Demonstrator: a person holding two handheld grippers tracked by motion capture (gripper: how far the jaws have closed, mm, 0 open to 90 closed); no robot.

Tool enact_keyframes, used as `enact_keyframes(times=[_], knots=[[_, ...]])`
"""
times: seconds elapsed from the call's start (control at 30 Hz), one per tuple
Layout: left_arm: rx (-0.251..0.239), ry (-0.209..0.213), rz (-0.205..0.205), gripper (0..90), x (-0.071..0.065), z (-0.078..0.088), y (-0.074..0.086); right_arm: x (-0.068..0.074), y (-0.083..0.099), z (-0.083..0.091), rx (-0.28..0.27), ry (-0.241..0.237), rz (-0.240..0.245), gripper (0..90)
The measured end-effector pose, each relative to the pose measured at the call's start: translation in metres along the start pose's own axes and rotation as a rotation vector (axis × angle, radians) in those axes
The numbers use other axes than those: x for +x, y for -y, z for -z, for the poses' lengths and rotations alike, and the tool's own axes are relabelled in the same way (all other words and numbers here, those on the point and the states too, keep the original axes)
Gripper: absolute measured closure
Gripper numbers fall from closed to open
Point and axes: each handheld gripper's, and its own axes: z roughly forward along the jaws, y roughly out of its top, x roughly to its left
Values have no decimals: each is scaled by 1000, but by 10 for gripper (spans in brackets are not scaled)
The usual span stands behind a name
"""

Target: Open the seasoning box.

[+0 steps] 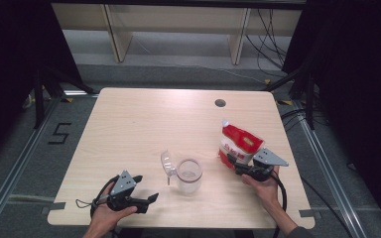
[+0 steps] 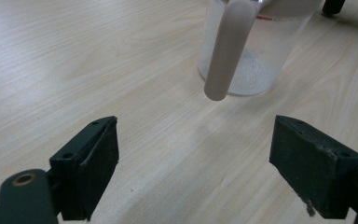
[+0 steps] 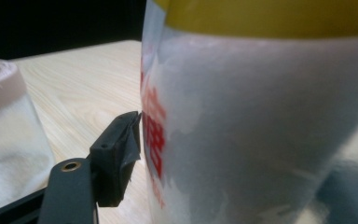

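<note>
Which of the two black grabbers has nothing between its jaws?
The left gripper. Its jaws stand wide apart over bare table, while the right gripper sits around the red-and-white bag.

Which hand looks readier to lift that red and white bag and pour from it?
Probably the right: its gripper already sits at the bag, one pad touching. The left gripper lies open, apart from the jar.
</note>
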Motion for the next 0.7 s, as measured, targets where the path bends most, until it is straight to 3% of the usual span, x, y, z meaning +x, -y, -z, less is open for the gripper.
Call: enact_keyframes(times=[0.1, 0.3, 0.33, 0.37, 0.5, 0.53, 0.6, 0.7], knots=[[0, 0, 4, 152, 0, 0, 0, -1, 0, 0, 3, -7, 24, 329], [-2, 2, -7, 151, 0, 0, 0, -1, 1, -1, -4, -5, 21, 350], [-1, 2, -10, 152, 0, 0, 0, -3, 1, -2, 0, -9, 42, 353], [-1, 2, -11, 152, 0, 0, 0, -1, 2, -1, 2, -5, 13, 358], [-5, -2, -3, 152, -1, -1, 0, -7, 2, -1, -1, -28, 27, 368], [-2, 3, -8, 152, -1, -1, 0, -4, 3, -1, -2, -26, -16, 372], [-4, -1, -5, 152, -1, -1, 0, -6, 3, -2, -9, -45, 3, 374], [0, 3, -11, 152, 0, 0, 0, -7, 4, -2, -3, -23, 20, 385]])
